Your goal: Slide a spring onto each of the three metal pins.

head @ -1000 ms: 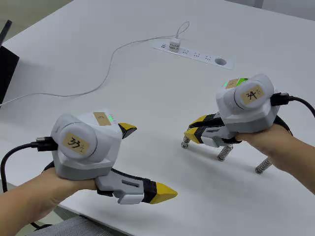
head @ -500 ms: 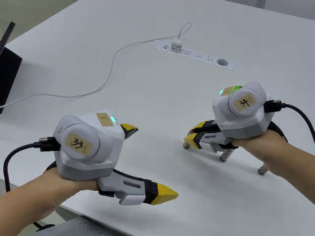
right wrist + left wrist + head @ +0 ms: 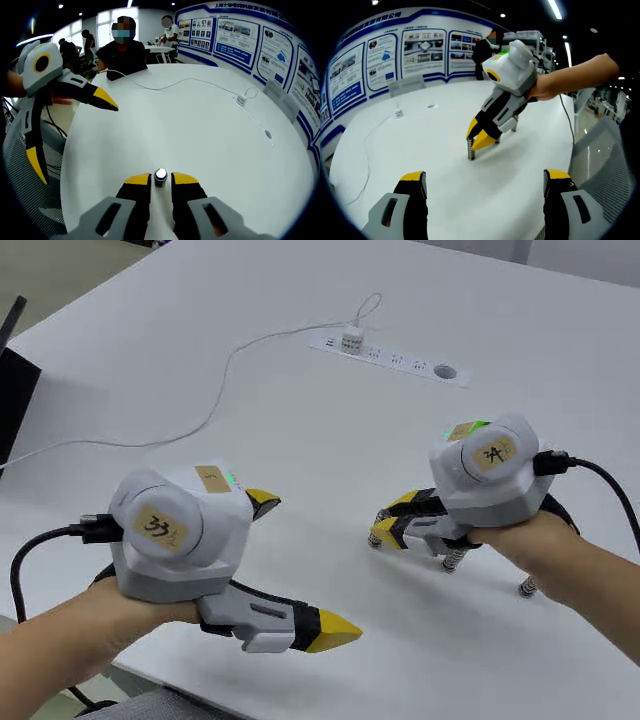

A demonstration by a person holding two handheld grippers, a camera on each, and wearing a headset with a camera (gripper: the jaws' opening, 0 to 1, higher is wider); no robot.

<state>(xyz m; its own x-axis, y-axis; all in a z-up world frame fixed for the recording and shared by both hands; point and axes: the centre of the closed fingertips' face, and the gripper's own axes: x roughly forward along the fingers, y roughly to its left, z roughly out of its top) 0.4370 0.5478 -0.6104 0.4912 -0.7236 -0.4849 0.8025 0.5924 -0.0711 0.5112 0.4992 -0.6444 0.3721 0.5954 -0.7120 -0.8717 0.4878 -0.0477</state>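
The light is bright and even, coming from ceiling strips (image 3: 555,9) at 1 o'clock in the left gripper view, and the white table (image 3: 300,420) carries only a soft, pale shadow under the right gripper (image 3: 380,528). The head view is sharp, while both gripper views bend strongly toward their edges, where the wall posters (image 3: 235,34) curve. A small glint sits on top of the pin (image 3: 160,174), at 6 o'clock in the right gripper view.

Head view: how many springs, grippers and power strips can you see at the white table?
Grippers: 2, the left gripper and the right gripper.
Springs on pins: 3, one spring between the right gripper's jaws, two more beside it.
Power strip: 1.
Total: 6.
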